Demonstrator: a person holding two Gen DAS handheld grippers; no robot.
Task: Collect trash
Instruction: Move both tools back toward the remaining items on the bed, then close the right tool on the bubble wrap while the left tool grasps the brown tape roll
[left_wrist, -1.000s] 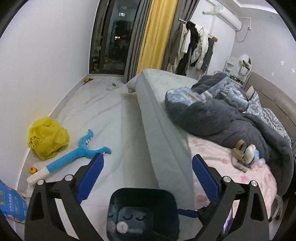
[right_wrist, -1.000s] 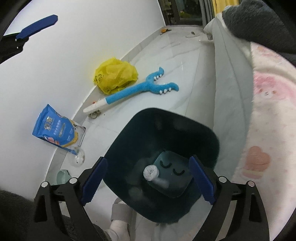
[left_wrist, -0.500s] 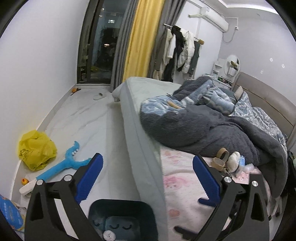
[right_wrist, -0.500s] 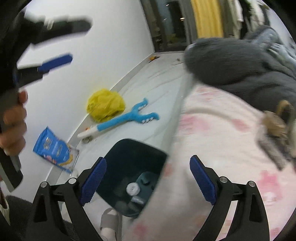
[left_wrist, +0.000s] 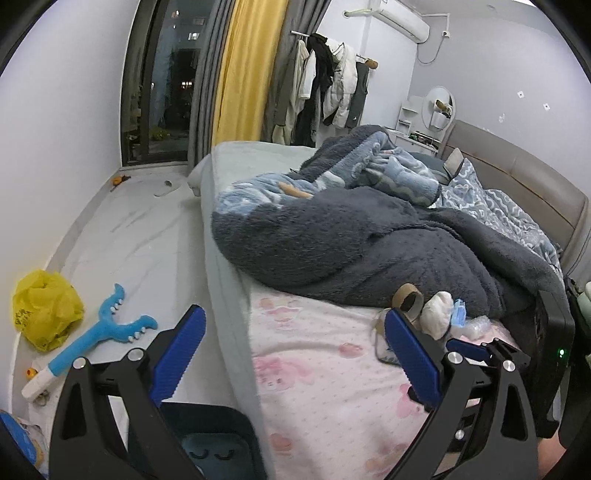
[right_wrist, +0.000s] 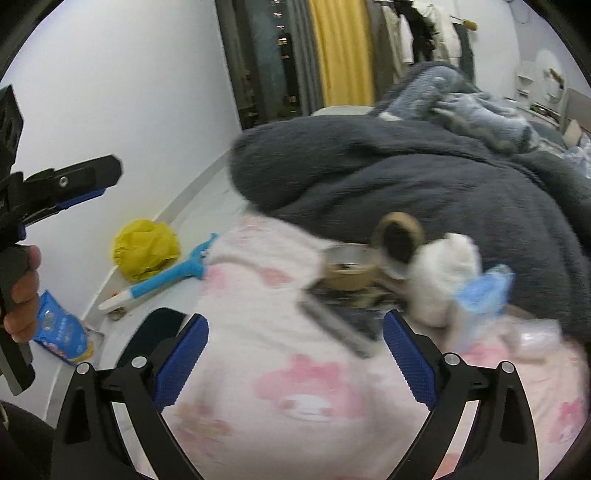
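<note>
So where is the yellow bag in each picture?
Left wrist view: the yellow bag lies on the floor at far left, by the wall.
Right wrist view: the yellow bag is left of centre, beyond the bed's edge.
Shared landmark: the blue toy lying beside it.

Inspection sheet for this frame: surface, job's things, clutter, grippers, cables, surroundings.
Surface: pink printed bedsheet, grey blanket heaped on it.
Job's things: cardboard roll, white wad, blue wrapper and tape roll clustered on the sheet; dark bin on the floor beside the bed.
Clutter: yellow bag, blue toy, blue packet on the floor.
Grippers: left gripper and right gripper open, empty.
Cables: nothing seen.
Surroundings: yellow curtain, hung coats.
</note>
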